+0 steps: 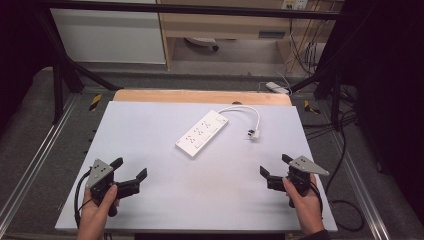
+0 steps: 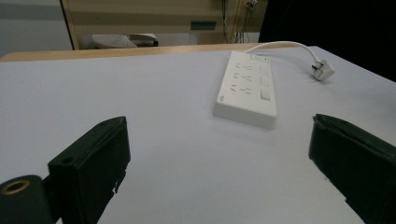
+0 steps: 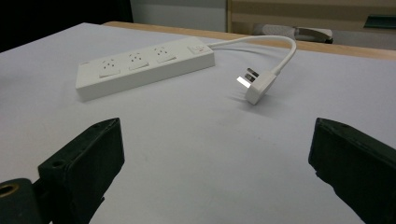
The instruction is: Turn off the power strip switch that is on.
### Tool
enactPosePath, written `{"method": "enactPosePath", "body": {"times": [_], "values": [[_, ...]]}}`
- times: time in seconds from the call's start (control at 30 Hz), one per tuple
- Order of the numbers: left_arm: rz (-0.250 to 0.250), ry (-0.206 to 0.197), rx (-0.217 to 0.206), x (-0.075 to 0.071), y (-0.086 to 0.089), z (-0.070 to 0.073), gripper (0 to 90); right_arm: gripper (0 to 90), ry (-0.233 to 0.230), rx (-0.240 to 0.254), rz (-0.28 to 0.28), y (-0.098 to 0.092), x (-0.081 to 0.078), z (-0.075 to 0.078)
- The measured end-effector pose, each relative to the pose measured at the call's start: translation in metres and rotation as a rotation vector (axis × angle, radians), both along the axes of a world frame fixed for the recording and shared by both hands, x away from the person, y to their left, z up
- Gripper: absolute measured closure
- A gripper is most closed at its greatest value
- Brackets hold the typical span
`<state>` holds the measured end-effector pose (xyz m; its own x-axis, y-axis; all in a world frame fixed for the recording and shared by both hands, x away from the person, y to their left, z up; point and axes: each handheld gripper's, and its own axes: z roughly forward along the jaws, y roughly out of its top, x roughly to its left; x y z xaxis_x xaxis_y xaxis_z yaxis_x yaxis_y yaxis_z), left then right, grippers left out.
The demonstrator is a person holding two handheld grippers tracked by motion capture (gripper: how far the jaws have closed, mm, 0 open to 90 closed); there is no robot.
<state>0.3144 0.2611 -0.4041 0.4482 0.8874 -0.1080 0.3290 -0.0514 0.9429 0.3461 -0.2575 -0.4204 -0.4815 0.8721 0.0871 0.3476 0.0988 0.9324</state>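
On the table (image 1: pixel 150 200), all positions taken from the power strip (image 1: pixel 202 133):

Table: white sheet over a wooden top, bare around the power strip.

Power strip: white, three sockets plus switch, lying flat and skewed near the middle; nothing touches it.

Cord (image 1: pixel 245 108): short white loop leaving the strip's far end, curving round to the plug.

Left gripper (image 1: pixel 131 174): near side of the strip and well apart from it, to its left; jaws spread wide, nothing between them.

Right gripper (image 1: pixel 275 166): near side, to the strip's right, just short of the plug; jaws fully apart, holding nothing.

Plug (image 1: pixel 254 134): white, just right of the strip's far end, lying on its side with the prongs off the table.

Step in hand (judgement): reach in, right for the plug, left to steady the strip. Take the plug by its body, not the prongs or cord; pin the strip first, since it looks light enough to slide.

Obstructions: none between grippers and strip; the stiff cord may tug the strip.

Surroundings: dark frame posts, floor cables and a shelf beyond the strip, well clear.
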Motion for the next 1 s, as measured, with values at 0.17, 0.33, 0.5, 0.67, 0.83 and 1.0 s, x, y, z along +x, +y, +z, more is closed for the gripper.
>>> {"method": "enactPosePath", "body": {"times": [0.17,0.33,0.5,0.67,0.83,1.0], "values": [[0.001,0.003,-0.003,0.000,-0.001,-0.001,5.5,3.8,-0.017,0.022,-0.008,0.000,-0.002,0.007],[0.000,0.006,-0.002,0.001,-0.001,-0.002,5.4,4.5,-0.025,0.036,-0.015,0.001,-0.001,0.014],[-0.003,0.011,-0.002,0.001,-0.002,-0.003,5.5,4.4,-0.017,0.034,0.004,0.004,0.001,0.023],[-0.004,0.014,-0.002,0.001,-0.002,-0.004,5.5,3.7,-0.017,0.018,0.032,0.011,0.006,0.035],[-0.007,0.021,0.003,0.002,-0.002,-0.005,5.5,3.7,-0.007,0.014,0.059,0.022,0.016,0.045],[-0.003,0.032,0.008,0.002,-0.001,-0.006,5.5,3.0,0.000,0.032,0.081,0.033,0.025,0.056]]}}
